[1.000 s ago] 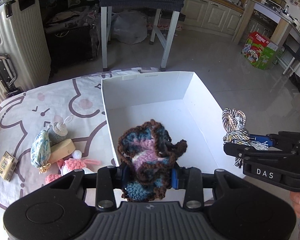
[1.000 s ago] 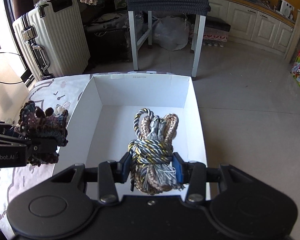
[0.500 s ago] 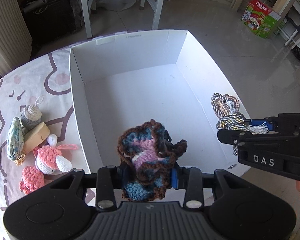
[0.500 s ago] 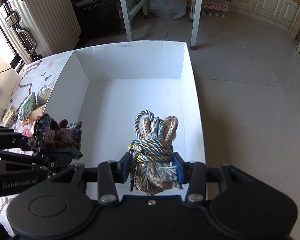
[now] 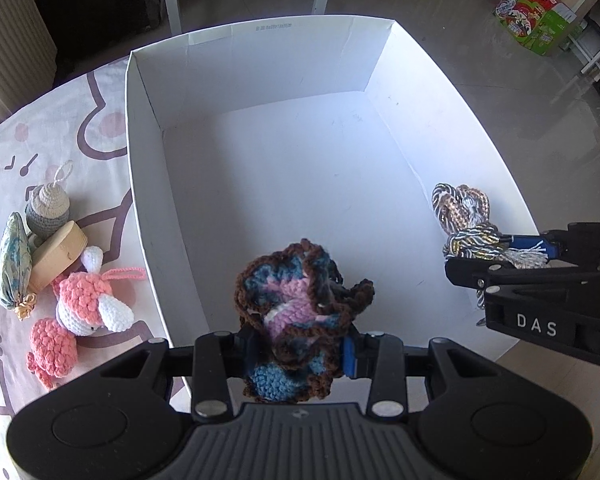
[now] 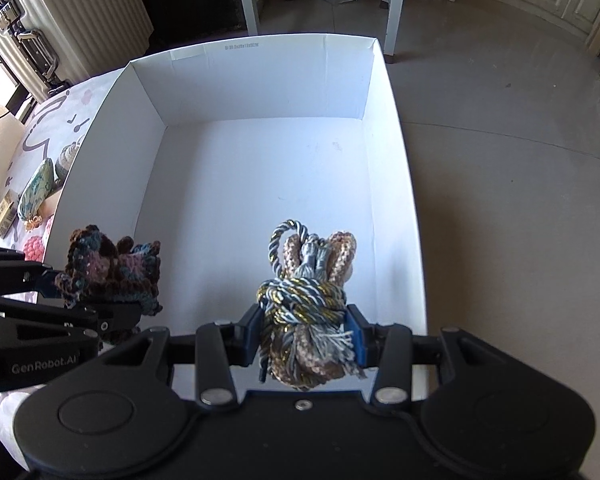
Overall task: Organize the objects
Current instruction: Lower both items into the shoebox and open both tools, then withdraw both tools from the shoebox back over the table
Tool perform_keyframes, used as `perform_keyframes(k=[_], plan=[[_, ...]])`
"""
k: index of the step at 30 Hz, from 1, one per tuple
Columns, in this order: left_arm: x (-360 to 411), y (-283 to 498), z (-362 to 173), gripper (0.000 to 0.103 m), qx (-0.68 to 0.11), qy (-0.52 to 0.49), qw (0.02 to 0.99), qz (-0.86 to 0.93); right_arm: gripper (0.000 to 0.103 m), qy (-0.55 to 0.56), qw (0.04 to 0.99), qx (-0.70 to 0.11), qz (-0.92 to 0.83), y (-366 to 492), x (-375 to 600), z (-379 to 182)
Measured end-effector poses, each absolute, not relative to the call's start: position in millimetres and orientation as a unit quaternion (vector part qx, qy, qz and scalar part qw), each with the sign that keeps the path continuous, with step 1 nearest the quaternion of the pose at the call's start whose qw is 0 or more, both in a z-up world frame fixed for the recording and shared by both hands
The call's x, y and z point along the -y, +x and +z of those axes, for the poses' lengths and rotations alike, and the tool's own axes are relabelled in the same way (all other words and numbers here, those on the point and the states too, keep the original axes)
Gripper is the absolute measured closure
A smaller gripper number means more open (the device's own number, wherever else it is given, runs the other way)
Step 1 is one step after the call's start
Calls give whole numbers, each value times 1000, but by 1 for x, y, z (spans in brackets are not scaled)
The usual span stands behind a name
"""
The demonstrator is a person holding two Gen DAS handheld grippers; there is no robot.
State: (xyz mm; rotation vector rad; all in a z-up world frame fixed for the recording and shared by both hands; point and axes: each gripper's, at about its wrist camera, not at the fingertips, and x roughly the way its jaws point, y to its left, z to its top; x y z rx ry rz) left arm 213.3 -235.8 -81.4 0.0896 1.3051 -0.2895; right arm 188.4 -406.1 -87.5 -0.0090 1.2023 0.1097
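While the left hand-held gripper (image 5: pixel 296 350) sits at the bottom centre of its own view, its two blue pads pinch a crocheted piece (image 5: pixel 296 316) of brown, blue and pink yarn, which stands up from between the fingers over the near edge of the white box (image 5: pixel 148 208). At the right edge of the same view the right hand-held gripper (image 5: pixel 496 254) pinches a knotted cord bundle (image 5: pixel 462 220), held above the right wall of the box. In the right wrist view this bundle (image 6: pixel 306 300) is pressed between the blue pads at the lower centre, loops pointing forward over the box floor. On the left, on the patterned counter (image 5: pixel 100 120), lie a pink crochet toy (image 5: pixel 86 300), a wooden ring (image 5: pixel 60 254) and a grey crochet ornament (image 5: pixel 48 204). At the upper right of the frame stands a green carton (image 5: pixel 534 14) on the floor.
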Motion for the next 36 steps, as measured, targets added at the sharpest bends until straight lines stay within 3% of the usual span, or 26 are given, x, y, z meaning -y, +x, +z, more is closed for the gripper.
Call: perform_keyframes(k=[4,8,30,36], plan=[[236,214,-83,59,-608,40,782,-130,58,-11,824,-564,52,187,404,-88],[238,212,-82,46,-608,50,780,-135,49,-27,826,-562,45,188,401,-86],[233,207,-79,45,-606,50,784,-122,43,-17,834,-550,36,184,409,-76],[231,203,-66,30,-591,52,796,-121,35,-15,844,-535,31,179,411,-65]])
